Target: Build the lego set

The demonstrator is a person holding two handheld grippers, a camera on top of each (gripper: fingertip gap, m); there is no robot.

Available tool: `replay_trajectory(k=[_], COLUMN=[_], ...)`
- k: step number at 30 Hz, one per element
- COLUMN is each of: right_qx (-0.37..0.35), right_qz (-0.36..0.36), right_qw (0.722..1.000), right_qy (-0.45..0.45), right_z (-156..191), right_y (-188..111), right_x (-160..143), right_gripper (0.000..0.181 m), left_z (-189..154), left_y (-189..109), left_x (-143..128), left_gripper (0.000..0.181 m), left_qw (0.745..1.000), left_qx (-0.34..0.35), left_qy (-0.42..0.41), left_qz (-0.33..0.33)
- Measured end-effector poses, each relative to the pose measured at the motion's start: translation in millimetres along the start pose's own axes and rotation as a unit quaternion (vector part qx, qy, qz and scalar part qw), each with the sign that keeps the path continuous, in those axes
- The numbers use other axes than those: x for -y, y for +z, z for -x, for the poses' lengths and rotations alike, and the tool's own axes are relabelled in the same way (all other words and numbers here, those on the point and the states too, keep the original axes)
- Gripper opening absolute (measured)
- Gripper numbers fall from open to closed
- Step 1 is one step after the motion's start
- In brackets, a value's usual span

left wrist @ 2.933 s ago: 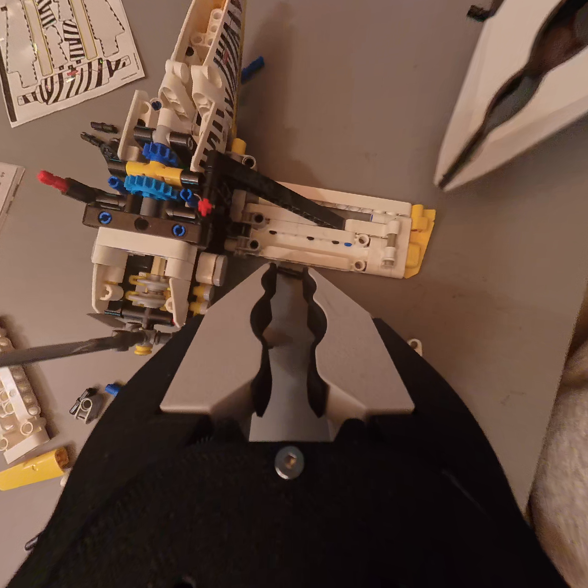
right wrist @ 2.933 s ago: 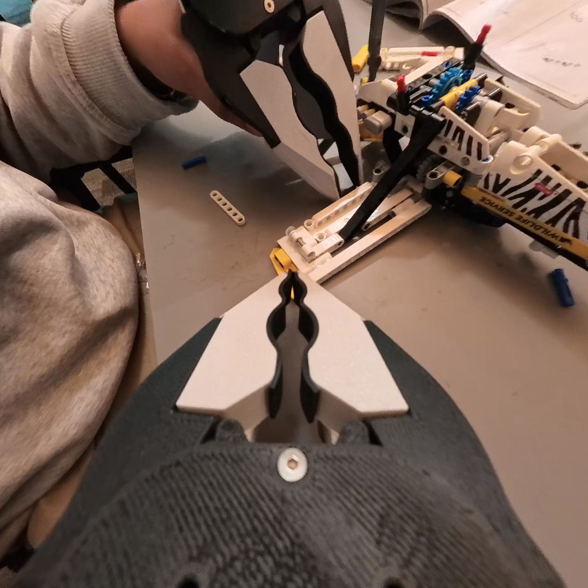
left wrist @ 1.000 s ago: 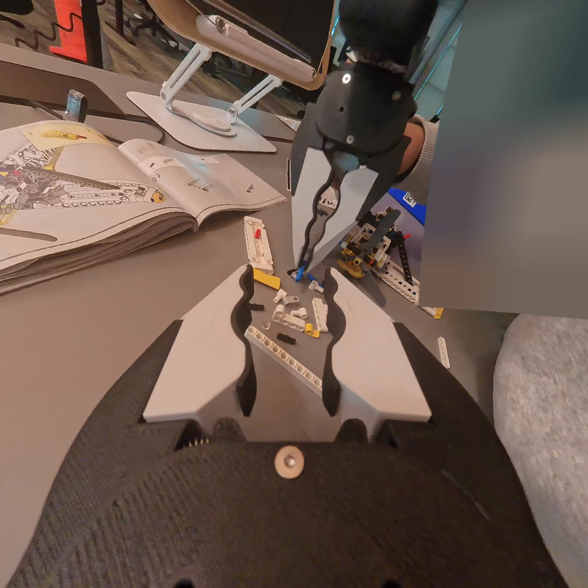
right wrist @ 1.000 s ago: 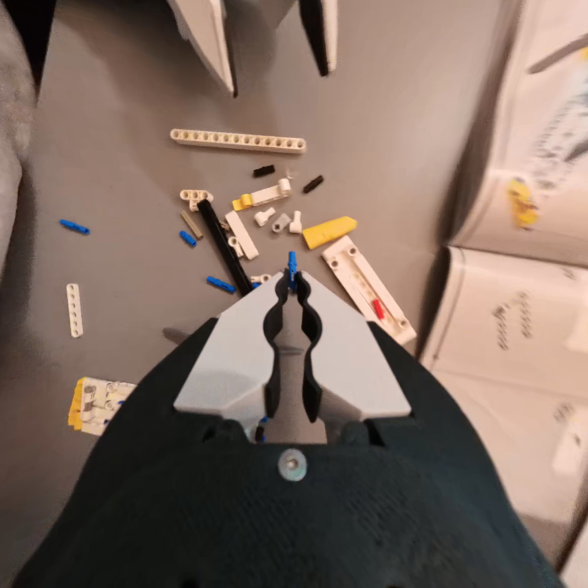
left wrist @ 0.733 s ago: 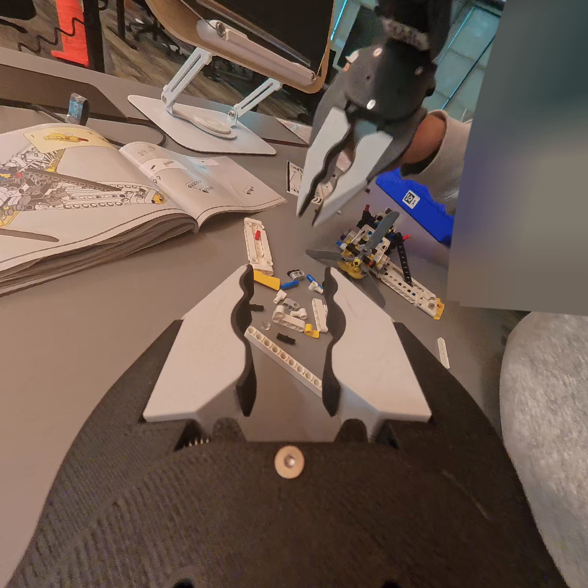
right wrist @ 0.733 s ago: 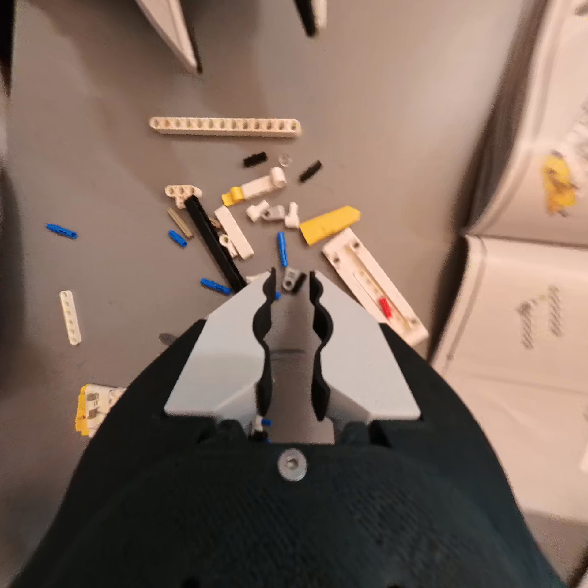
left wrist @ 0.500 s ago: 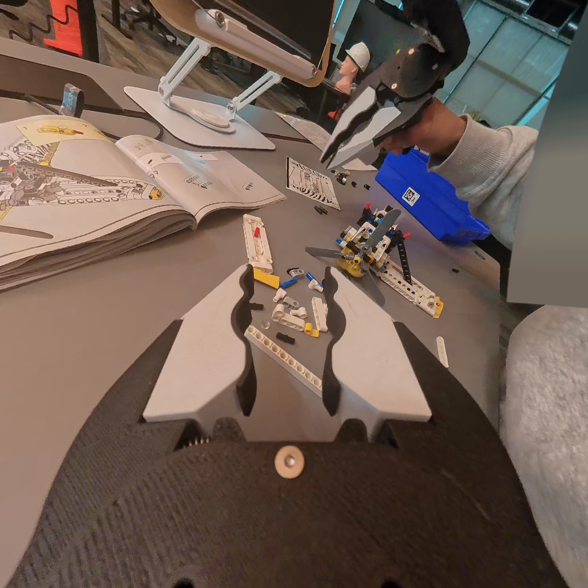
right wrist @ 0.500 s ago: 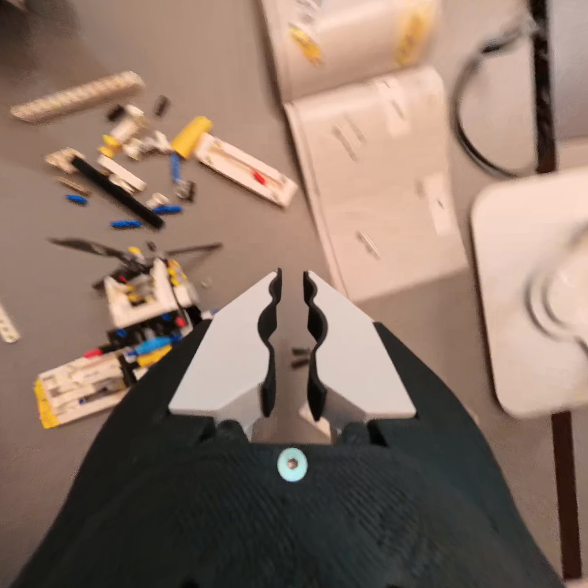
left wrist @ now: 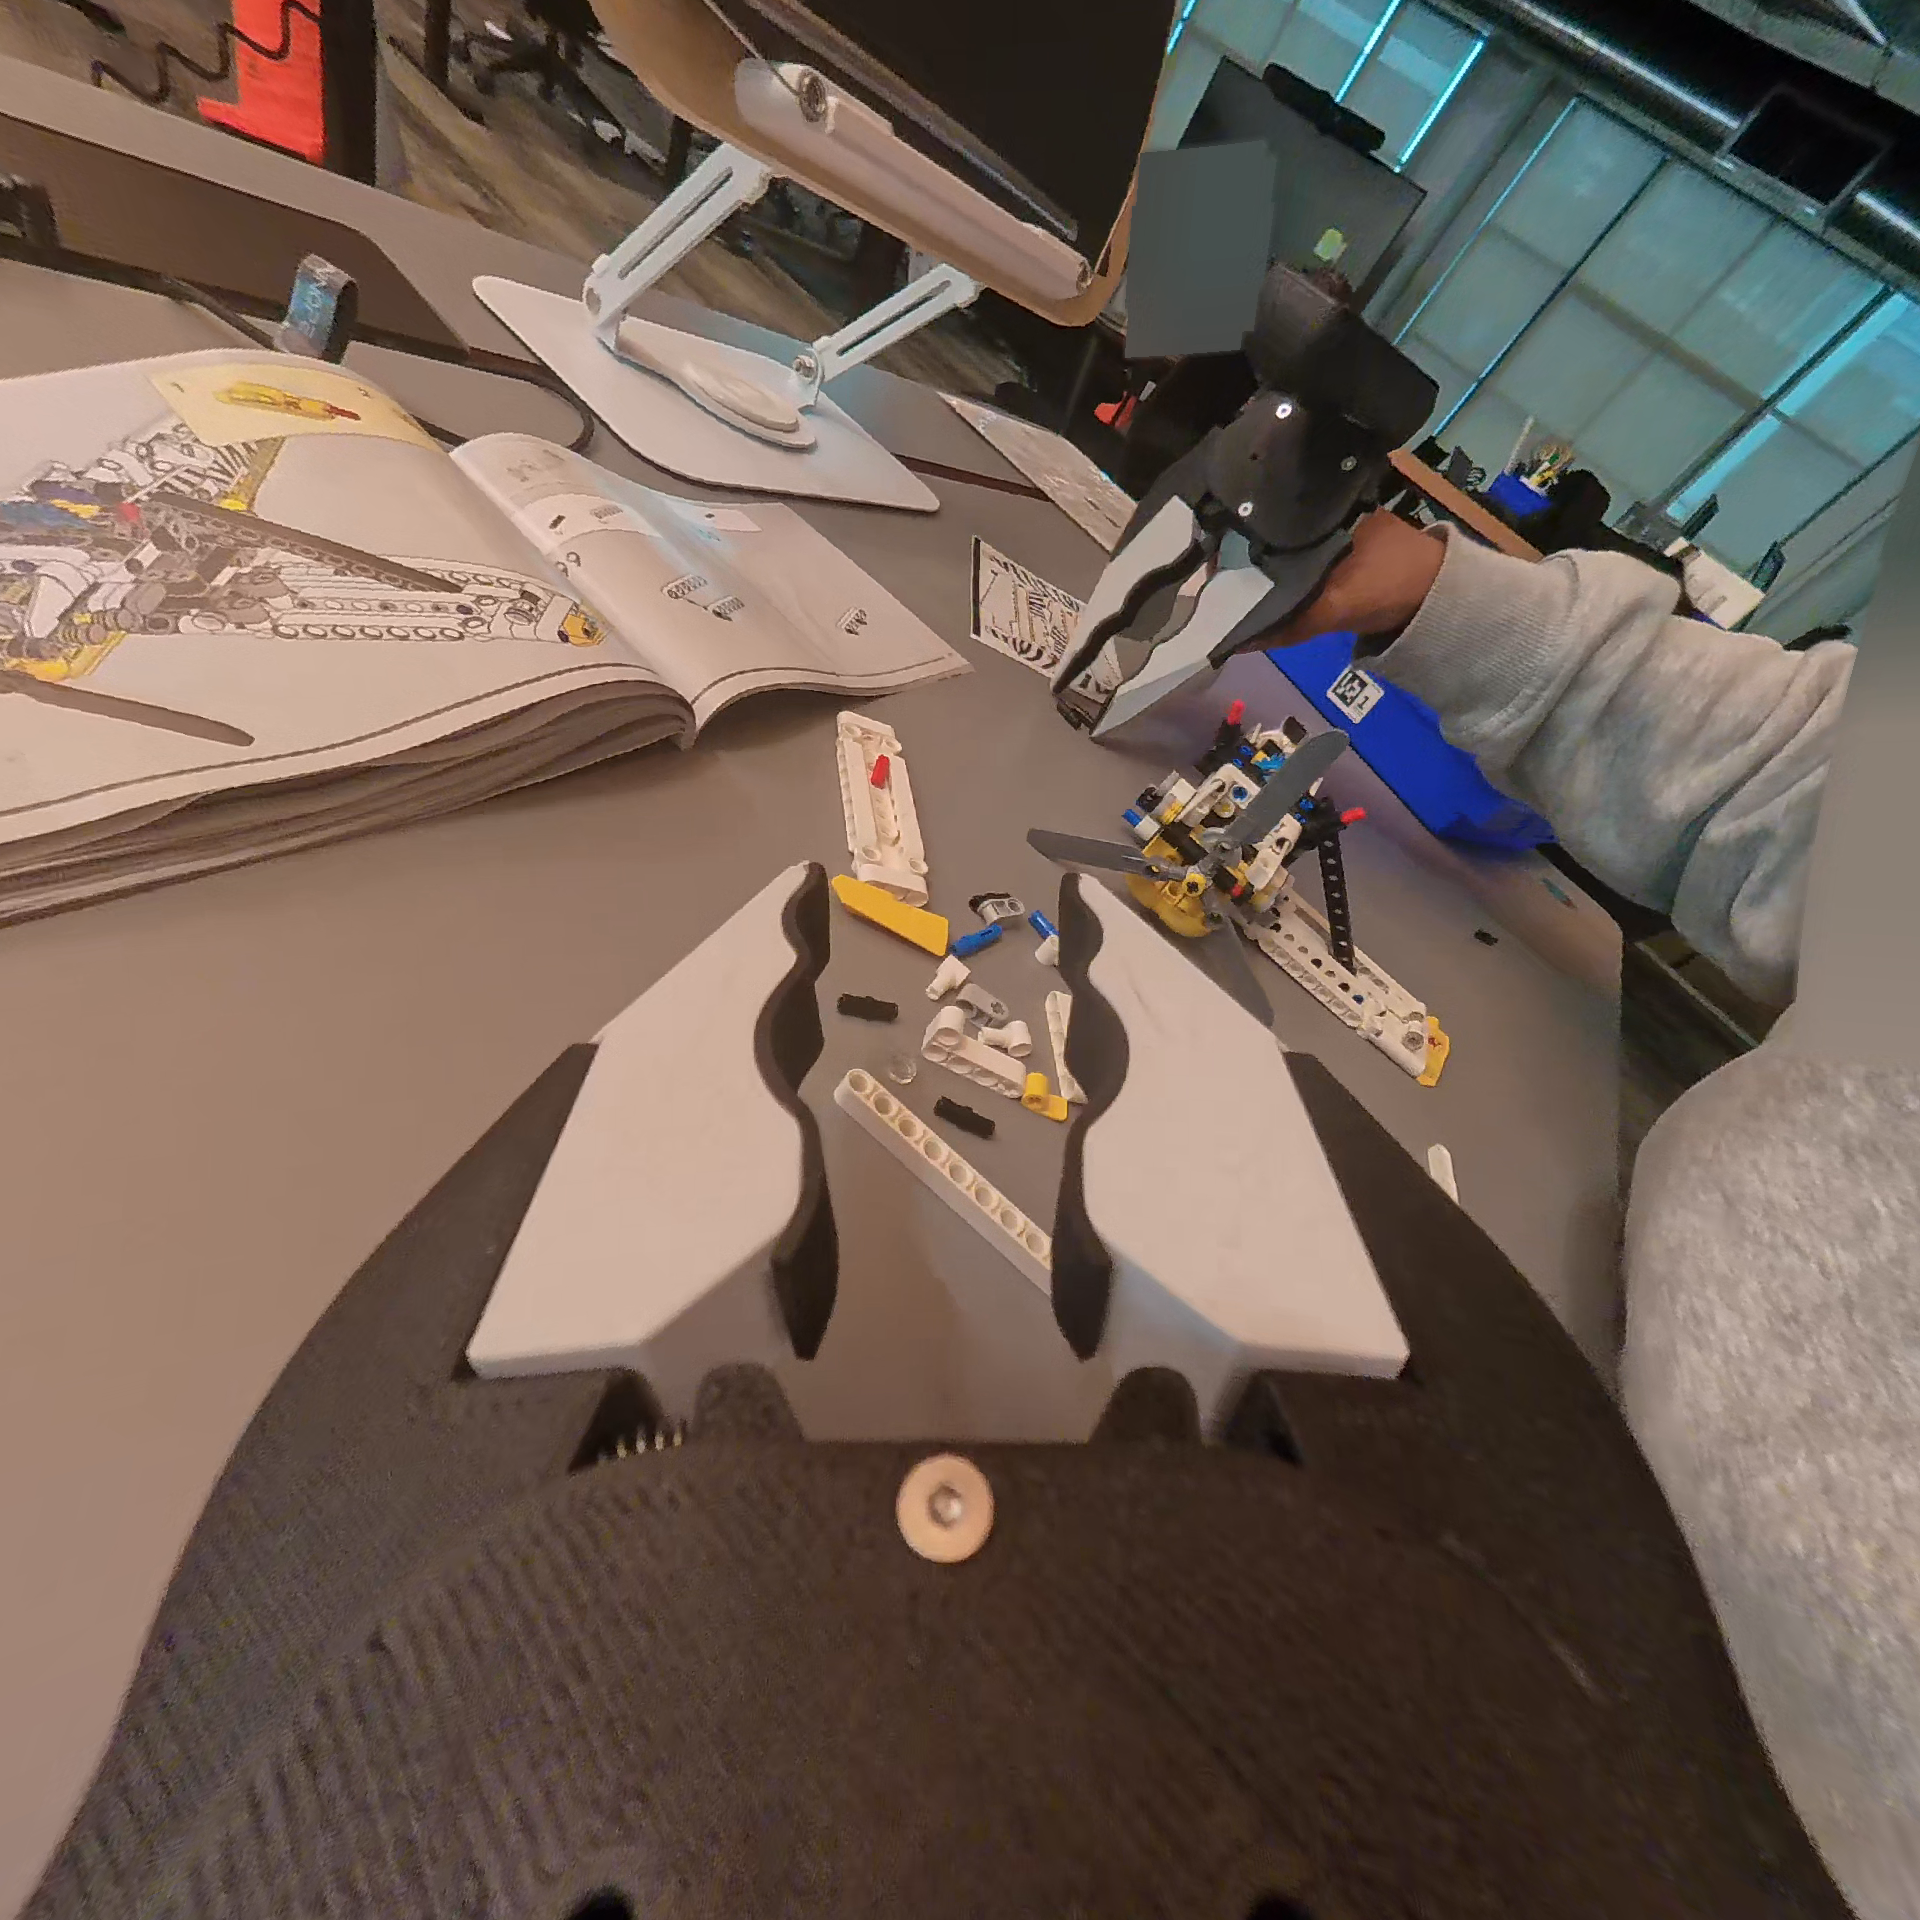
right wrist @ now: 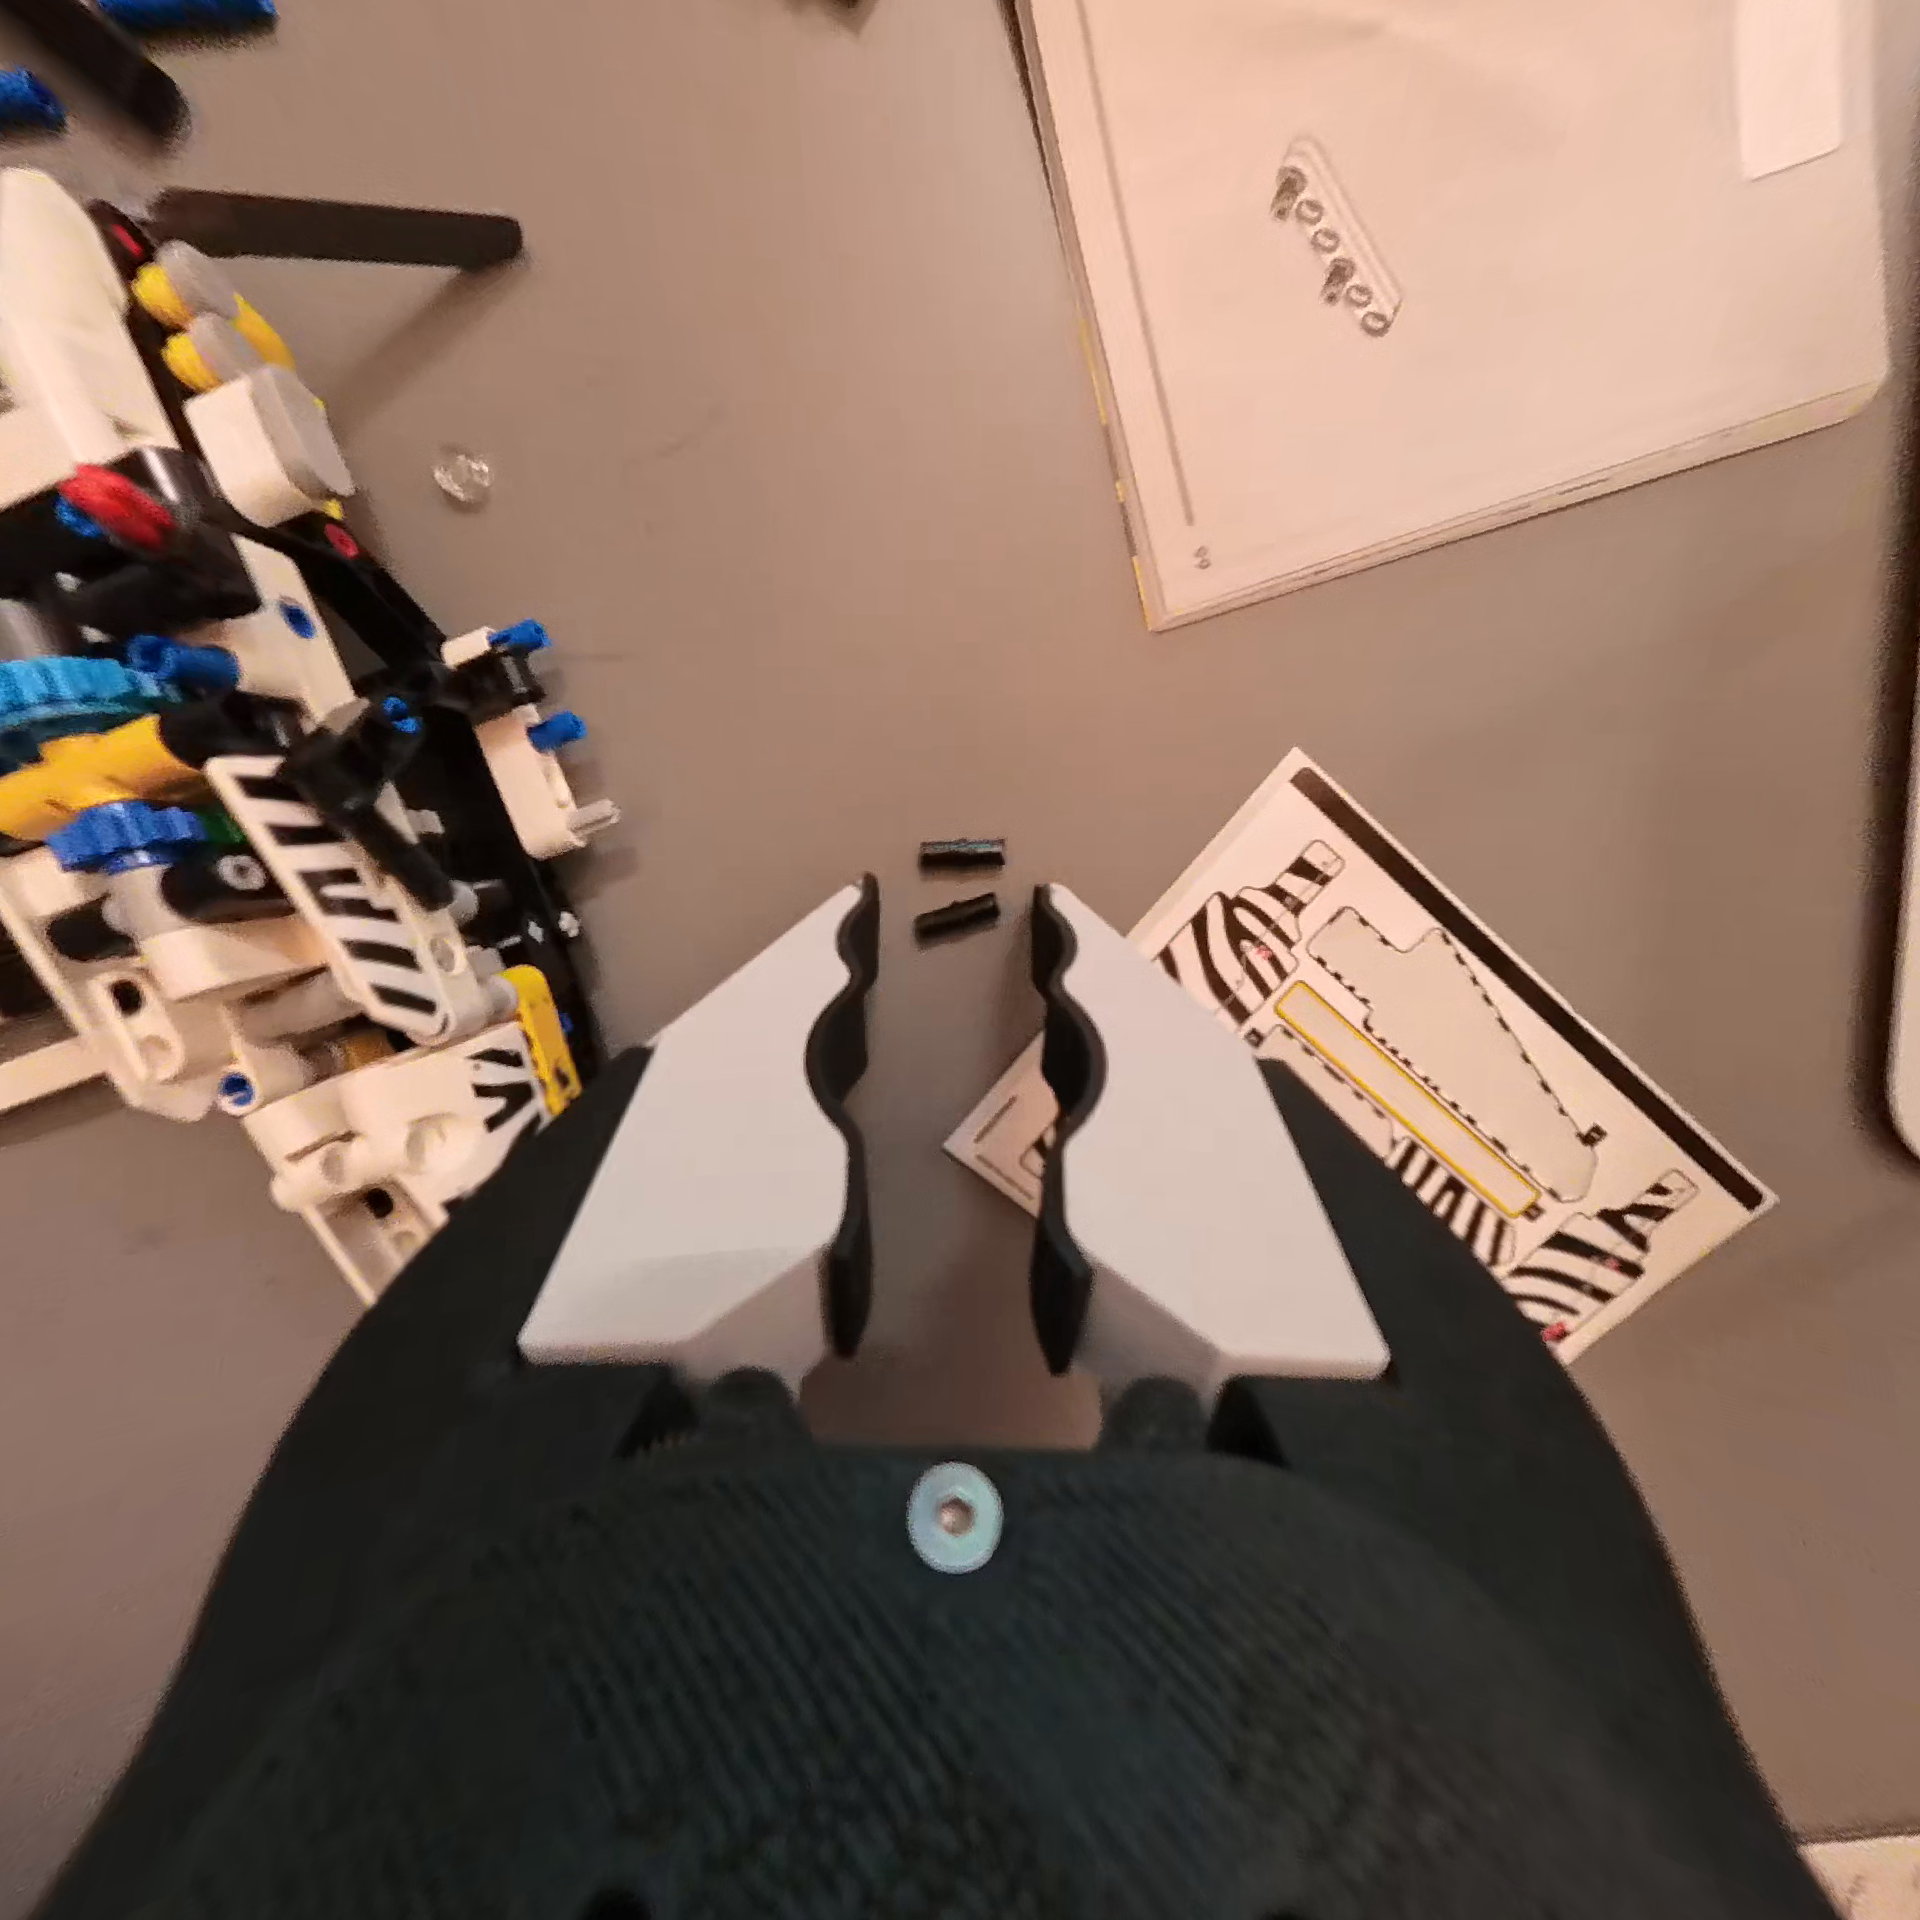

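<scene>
The partly built white, black and yellow lego aircraft [left wrist: 1236, 842] with grey propeller blades stands on the grey table; it also shows at the left of the right wrist view [right wrist: 239, 810]. My left gripper [left wrist: 940, 883] is open and empty, low over a scatter of loose parts, with a long white beam [left wrist: 940, 1164] between its fingers. My right gripper [right wrist: 951, 888] is open and empty, pointing down at two small black pins [right wrist: 958, 883] beside the model; it also shows in the left wrist view [left wrist: 1132, 665], above the table behind the model.
An open instruction booklet [left wrist: 312, 623] lies at the left. A zebra-striped sticker sheet [right wrist: 1455, 1091] lies right of the pins. A white monitor stand [left wrist: 717, 395] is at the back, a blue bin [left wrist: 1423, 758] at the right. A white panel [left wrist: 878, 810] lies near a yellow wedge [left wrist: 894, 914].
My right gripper let go of a blue pin over the loose parts, opened, and swung away to hover above the two black pins by the model. My left gripper stayed open and still.
</scene>
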State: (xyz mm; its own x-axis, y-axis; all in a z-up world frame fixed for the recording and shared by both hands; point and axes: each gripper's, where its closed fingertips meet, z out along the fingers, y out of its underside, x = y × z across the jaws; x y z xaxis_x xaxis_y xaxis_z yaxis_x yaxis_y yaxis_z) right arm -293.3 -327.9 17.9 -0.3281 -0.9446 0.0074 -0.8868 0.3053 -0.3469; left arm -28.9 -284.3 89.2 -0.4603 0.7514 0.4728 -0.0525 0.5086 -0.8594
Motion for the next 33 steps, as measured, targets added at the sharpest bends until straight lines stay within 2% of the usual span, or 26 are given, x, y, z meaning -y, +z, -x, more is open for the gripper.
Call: replay_trajectory(k=[5, 7, 11, 13, 16, 18, 21, 24, 27, 29, 33], right_qx=[0.022, 0.024, 0.035, 0.054, 0.083, 0.093, 0.126, 0.145, 0.157, 0.151, 0.100], right_qz=[-0.027, -0.025, -0.037, -0.090, -0.166, -0.168, -0.124, -0.066, -0.046, -0.051, -0.094], right_qw=[0.999, 0.999, 0.999, 0.994, 0.982, 0.977, 0.970, 0.964, 0.962, 0.966, 0.982], right_qy=[0.003, 0.003, 0.002, 0.002, -0.037, -0.089, -0.165, -0.214, -0.219, -0.203, -0.127], right_z=[0, 0, 4, 16, 43, 63, 96, 114, 116, 107, 67], right_y=[3, 5, 3, -9, -30, -29, -6, 25, 41, 36, 4], right_x=[9, 9, 20, 51, 114, 147, 173, 179, 180, 181, 175], right_gripper=[0.027, 0.015, 0.014, 0.014, 0.014, 0.014, 0.014, 0.014, 0.020, 0.026, 0.024], left_z=[1, 1, 0, 0, -2, -4, -5, -6, -8, -8, -7], left_y=[1, 1, 1, 2, 2, 0, -4, -7, -8, -8, -7], left_x=[-1, -1, -1, -2, -2, -1, 0, 1, 1, 1, 0], left_gripper=[0.042, 0.042, 0.042, 0.042, 0.042, 0.042, 0.042, 0.043, 0.042, 0.043, 0.042], left_qw=[1.000, 1.000, 1.000, 1.000, 1.000, 1.000, 1.000, 1.000, 1.000, 1.000, 1.000], left_qx=[-0.001, -0.002, -0.003, -0.002, 0.002, 0.004, 0.000, -0.005, -0.009, -0.011, -0.012], left_qy=[-0.003, -0.005, -0.004, 0.000, 0.013, 0.020, 0.015, 0.011, 0.009, 0.009, 0.004], left_qz=[0.005, 0.005, 0.006, 0.008, 0.008, 0.002, -0.008, -0.016, -0.016, -0.016, -0.014])
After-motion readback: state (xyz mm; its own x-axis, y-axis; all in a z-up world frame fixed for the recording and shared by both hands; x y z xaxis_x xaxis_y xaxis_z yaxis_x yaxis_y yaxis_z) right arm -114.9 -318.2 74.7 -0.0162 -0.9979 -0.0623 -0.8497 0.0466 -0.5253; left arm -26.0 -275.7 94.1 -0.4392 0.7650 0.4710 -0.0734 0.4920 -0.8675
